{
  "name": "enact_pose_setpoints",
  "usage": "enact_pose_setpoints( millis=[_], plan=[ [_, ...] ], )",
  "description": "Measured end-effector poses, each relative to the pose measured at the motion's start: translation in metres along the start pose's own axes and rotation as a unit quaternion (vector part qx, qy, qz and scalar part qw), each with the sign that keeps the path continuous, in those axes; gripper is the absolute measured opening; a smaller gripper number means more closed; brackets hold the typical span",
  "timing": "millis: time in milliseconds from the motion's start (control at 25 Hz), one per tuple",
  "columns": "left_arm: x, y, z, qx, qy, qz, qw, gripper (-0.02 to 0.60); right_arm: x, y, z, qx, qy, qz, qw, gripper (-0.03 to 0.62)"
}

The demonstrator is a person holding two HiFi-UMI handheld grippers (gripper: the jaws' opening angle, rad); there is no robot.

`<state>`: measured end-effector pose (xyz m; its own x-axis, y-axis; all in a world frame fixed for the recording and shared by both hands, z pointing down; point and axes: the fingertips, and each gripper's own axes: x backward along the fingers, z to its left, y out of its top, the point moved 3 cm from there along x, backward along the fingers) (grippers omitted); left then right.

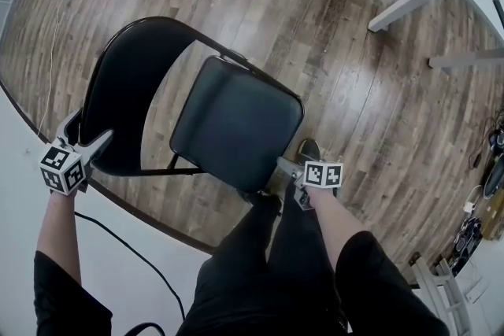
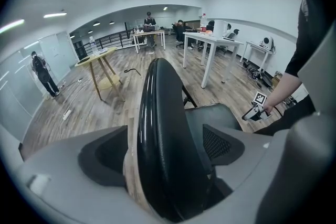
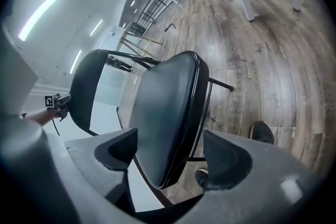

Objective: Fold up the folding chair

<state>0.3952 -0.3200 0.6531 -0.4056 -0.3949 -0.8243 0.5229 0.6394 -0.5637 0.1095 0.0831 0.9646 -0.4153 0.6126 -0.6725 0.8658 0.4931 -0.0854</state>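
The left tool (image 1: 88, 131) straddled the black backrest (image 1: 126, 83), jaws apart with a gap showing. The right tool (image 1: 285, 169) stood open around the seat (image 1: 236, 122) edge.

The head view looks steeply down from above. Both gripper views sit close, sharing the chair (image 1: 236, 122) with it.

Black folding chair (image 1: 236, 122), left gripper (image 1: 88, 134) seemingly straddling backrest (image 1: 126, 79)

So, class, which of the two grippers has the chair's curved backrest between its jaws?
The left gripper: its jaws straddle the backrest at its edge. The right gripper has the seat between its jaws instead.
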Motion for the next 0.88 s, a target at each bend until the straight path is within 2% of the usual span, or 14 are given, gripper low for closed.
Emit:
enact_pose_setpoints(
  millis=[280,640,880],
  plan=[
    [-0.008,0.002,-0.001,0.013,-0.01,-0.009,0.9998,0.446,-0.023,-0.004,-0.011,-0.016,0.026,0.008,1.0,0.383],
    [-0.009,0.004,-0.003,0.033,-0.037,-0.02,0.9986,0.445,-0.046,0.003,-0.019,-0.035,0.085,-0.008,0.996,0.393],
    [-0.011,-0.004,-0.005,0.034,-0.066,0.011,0.9972,0.437,-0.063,0.01,-0.02,-0.043,0.111,-0.01,0.993,0.394]
  ],
)
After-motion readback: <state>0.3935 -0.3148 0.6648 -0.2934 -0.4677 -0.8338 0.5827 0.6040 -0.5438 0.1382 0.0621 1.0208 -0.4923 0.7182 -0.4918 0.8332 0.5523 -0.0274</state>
